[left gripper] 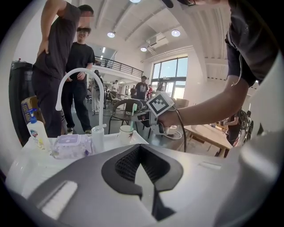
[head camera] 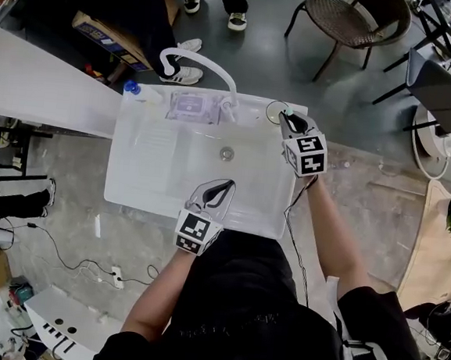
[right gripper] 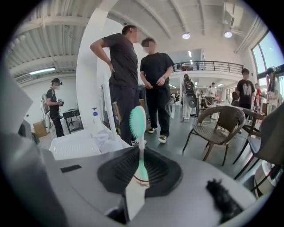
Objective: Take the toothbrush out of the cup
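A white cup [head camera: 275, 109] stands on the back right corner of the white sink [head camera: 130, 190]. My right gripper [head camera: 288, 120] hovers at it, shut on a green and white toothbrush [right gripper: 138, 122] held upright with its bristle head up. In the left gripper view the toothbrush [left gripper: 133, 116] rises over the cup [left gripper: 126, 133], with the right gripper [left gripper: 148, 116] on it; I cannot tell if its lower end is still inside. My left gripper [head camera: 223, 187] hangs over the sink's front edge, jaws together and holding nothing.
A curved white faucet [head camera: 201, 59] and a pack of wipes [head camera: 192, 107] sit at the sink's back, with a blue-capped bottle [head camera: 131, 89] at the back left. Two people [right gripper: 133, 80] stand just behind the sink. A wicker chair [head camera: 357, 22] stands beyond at the right.
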Motion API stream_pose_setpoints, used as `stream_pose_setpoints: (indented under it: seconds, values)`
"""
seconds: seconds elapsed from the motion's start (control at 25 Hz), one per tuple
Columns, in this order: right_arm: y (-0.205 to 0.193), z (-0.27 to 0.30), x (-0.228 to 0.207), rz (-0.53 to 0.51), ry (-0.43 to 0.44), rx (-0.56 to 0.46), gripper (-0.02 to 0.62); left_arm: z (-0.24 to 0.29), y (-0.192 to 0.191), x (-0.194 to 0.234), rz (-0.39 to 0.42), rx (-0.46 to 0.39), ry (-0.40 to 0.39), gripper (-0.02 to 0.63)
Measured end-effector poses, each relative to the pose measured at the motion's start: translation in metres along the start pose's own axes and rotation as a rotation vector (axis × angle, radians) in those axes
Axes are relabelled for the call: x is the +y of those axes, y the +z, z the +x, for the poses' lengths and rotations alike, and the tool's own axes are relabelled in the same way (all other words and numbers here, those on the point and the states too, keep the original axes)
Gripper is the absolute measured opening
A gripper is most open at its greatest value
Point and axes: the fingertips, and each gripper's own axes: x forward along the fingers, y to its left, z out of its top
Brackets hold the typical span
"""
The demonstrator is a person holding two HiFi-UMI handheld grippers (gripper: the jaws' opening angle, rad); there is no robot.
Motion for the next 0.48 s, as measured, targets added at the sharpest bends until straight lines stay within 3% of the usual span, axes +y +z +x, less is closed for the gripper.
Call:
stream_pose_setpoints:
  seconds: [0.48]
  values:
    - [0.03,-0.03,0.014,-0.025,-0.033,-0.067,0.04,-0.024,0.002,-0.002,0.011,-0.028,-0.004,0.006]
